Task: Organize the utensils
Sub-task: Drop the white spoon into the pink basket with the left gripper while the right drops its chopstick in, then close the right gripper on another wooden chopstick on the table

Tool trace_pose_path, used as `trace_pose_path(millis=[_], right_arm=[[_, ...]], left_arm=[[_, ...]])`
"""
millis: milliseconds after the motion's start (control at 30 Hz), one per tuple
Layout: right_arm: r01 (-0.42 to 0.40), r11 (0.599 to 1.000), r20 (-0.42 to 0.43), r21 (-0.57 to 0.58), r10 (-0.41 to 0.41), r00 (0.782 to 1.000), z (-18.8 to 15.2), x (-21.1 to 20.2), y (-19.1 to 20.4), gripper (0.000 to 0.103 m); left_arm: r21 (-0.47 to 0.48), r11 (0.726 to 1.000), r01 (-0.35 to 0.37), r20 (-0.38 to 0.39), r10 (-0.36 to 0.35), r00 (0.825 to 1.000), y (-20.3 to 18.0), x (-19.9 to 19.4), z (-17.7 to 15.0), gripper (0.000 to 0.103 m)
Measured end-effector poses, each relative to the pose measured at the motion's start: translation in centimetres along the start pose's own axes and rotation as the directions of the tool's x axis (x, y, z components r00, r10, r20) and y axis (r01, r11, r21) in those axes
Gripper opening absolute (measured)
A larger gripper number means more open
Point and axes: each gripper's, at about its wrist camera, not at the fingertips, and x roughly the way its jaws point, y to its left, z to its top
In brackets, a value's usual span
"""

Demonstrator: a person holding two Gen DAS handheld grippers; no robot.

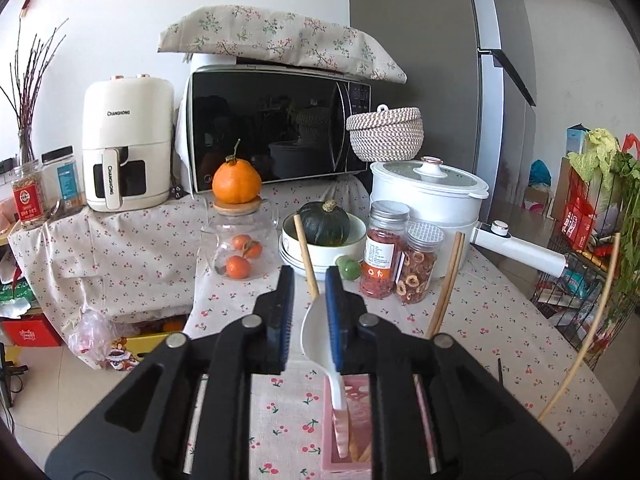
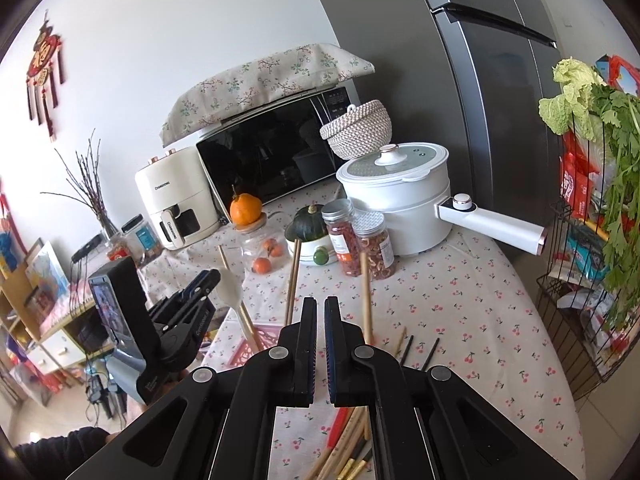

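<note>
The pink utensil holder (image 1: pixel 352 432) stands on the cherry-print table (image 1: pixel 480 320), at its near edge, and serves as the landmark here. Directly above the holder, the left gripper (image 1: pixel 310 280) has its jaws spread apart, with a white spoon (image 1: pixel 316 328) standing between them; its handle reaches down into the holder, and the right blue pad is just beside the bowl, though contact cannot be told. A wooden stick (image 1: pixel 306 256) also rises from the holder between the jaws, and a pair of wooden chopsticks (image 1: pixel 448 280) leans up on the holder's right. Right of the holder, the right gripper (image 2: pixel 320 308) has its jaws pressed together on nothing. Beneath that gripper, more chopsticks (image 2: pixel 344 448) lie loose on the table. Beyond the holder stand two spice jars (image 1: pixel 400 252) and a white pot (image 1: pixel 432 196).
</note>
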Motion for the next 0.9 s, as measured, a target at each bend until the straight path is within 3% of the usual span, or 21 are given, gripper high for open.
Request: trace_pose_path(millis=[33,133,267,333,367,400,433,500,567,667,900], right_arm=[[-0.003,1.0,-0.001,-0.008,0.003,1.0,0.1,0.0,0.2,0.004],[-0.035,0.999,-0.034,-0.031,0.034,0.999,0.4,0.3,0.6,0.004],[-0.047,0.999,-0.136,-0.022,0.044,0.99,0.6,2.2,-0.7,0.008],[-0.014,1.0,-0.194,0.013,0.016,0.981,0.4,3.6,-2.3,0.027],[0.017,0.999,-0.214,0.036,-0.009,0.977,0.4,4.4,-3.3,0.047],[0.048,0.997,-0.227,0.056,-0.034,0.973,0.4,5.2,-4.3,0.06],[0.083,0.994,-0.248,0.066,-0.065,0.967,0.4,6.1,-5.3,0.061],[0.15,0.985,-0.306,0.079,-0.12,0.944,0.4,8.5,-7.0,0.061],[0.174,0.979,-0.358,0.107,-0.126,0.925,0.3,11.1,-8.6,0.06],[0.219,0.972,-0.421,0.084,-0.164,0.892,-0.1,15.3,-10.1,0.051],[0.278,0.961,-0.492,0.014,-0.235,0.838,-2.0,23.4,-12.4,0.027]], left_arm=[[-0.015,1.0,0.013,-0.029,-0.014,0.999,0.1,-0.2,0.1,0.039],[-0.044,0.997,0.057,-0.1,-0.062,0.993,0.4,-1.1,0.3,0.046],[-0.072,0.994,0.088,-0.219,-0.102,0.97,0.8,-2.6,0.4,0.062],[-0.093,0.992,0.089,-0.275,-0.111,0.955,1.3,-3.4,0.4,0.07],[-0.103,0.991,0.085,-0.308,-0.113,0.945,1.5,-3.5,0.3,0.074],[-0.111,0.991,0.08,-0.339,-0.114,0.934,1.7,-3.7,0.2,0.078],[-0.114,0.99,0.082,-0.365,-0.118,0.924,1.9,-3.9,0.0,0.08],[-0.112,0.99,0.085,-0.407,-0.124,0.905,2.1,-4.1,-0.5,0.084],[-0.125,0.988,0.088,-0.432,-0.134,0.892,2.4,-4.0,-0.8,0.084],[-0.13,0.986,0.109,-0.468,-0.158,0.87,2.4,-3.6,-1.2,0.084],[-0.084,0.992,0.099,-0.484,-0.128,0.866,3.8,-3.3,-1.2,0.085]])
